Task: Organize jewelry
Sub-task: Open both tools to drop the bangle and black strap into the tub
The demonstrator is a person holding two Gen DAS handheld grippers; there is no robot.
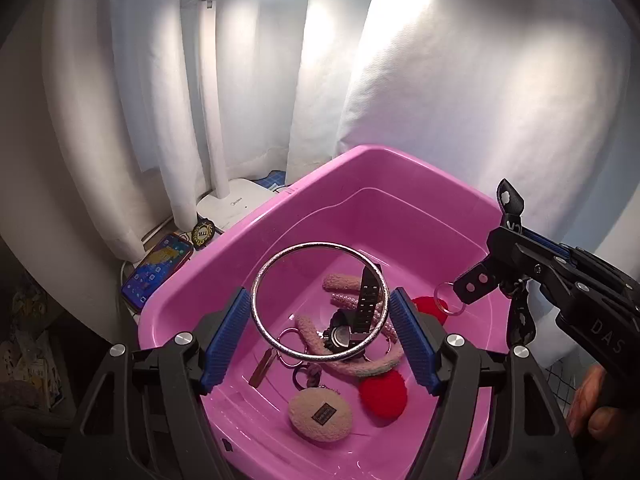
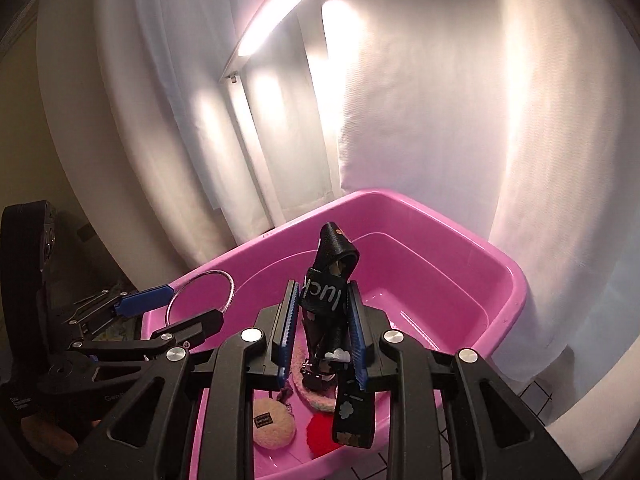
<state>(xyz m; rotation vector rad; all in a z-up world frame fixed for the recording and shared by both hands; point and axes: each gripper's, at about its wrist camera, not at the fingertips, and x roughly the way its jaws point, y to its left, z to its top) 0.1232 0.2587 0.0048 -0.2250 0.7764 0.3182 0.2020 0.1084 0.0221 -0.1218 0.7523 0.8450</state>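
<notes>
The left gripper (image 1: 320, 320) held its 2 blue pads wide apart, clamped on the outer edge of a silver bangle (image 1: 320, 302) that stood upright between them above the pink tub (image 1: 400, 208). The right gripper (image 2: 323, 328) had its fingers nearly together, pinching a black strap keychain (image 2: 325, 296) with white lettering; its metal ring (image 1: 450, 298) dangled over the tub's right side. In the tub lay a watch (image 1: 356, 320), a beige round pouch (image 1: 320, 414) and red pom-poms (image 1: 383, 396).
</notes>
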